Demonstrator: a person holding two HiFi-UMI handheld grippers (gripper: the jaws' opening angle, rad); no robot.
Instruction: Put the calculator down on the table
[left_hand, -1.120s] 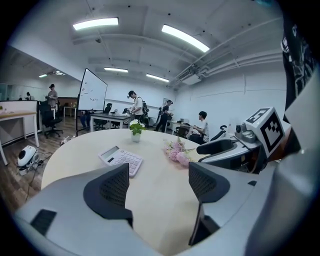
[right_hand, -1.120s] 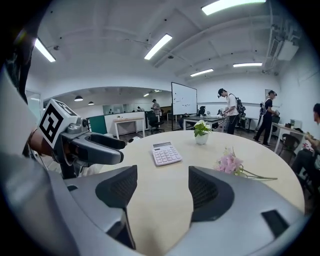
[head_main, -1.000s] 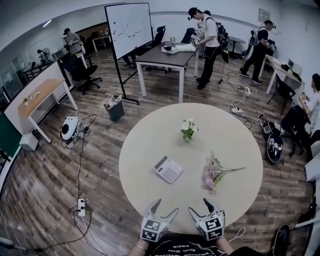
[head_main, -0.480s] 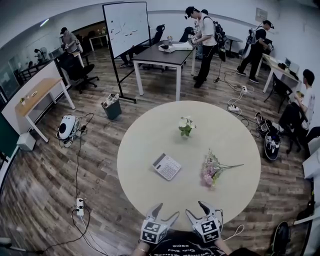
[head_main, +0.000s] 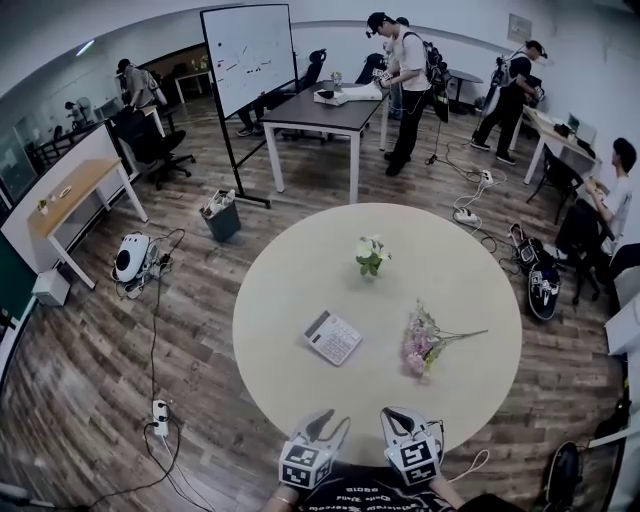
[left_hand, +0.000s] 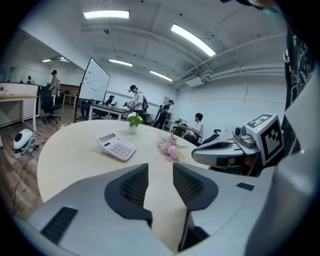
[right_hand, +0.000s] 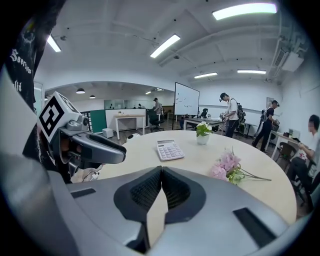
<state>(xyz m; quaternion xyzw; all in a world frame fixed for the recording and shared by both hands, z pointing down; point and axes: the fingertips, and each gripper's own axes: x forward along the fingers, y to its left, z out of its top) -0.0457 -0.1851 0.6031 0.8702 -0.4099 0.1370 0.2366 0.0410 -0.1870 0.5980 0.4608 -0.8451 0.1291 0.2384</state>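
A white calculator (head_main: 333, 337) lies flat on the round beige table (head_main: 300, 260), left of centre, with nothing touching it. It also shows in the left gripper view (left_hand: 116, 146) and the right gripper view (right_hand: 170, 149). Both grippers hover side by side over the table's near edge, well short of the calculator. My left gripper (head_main: 328, 420) (left_hand: 160, 177) has just been closing; a narrow gap remains between its pads and nothing is in it. The jaws of my right gripper (head_main: 395, 415) (right_hand: 162, 172) have just closed together on nothing.
A bunch of pink flowers (head_main: 425, 340) lies right of the calculator. A small potted plant (head_main: 370, 255) stands further back. Beyond the table are a whiteboard (head_main: 248, 55), desks, floor cables, a bin (head_main: 222, 215) and several people.
Both grippers' jaws stood spread wide before; now the right pair meets and the left pair is about half as wide. Neither hand has shifted noticeably. The calculator has not moved.
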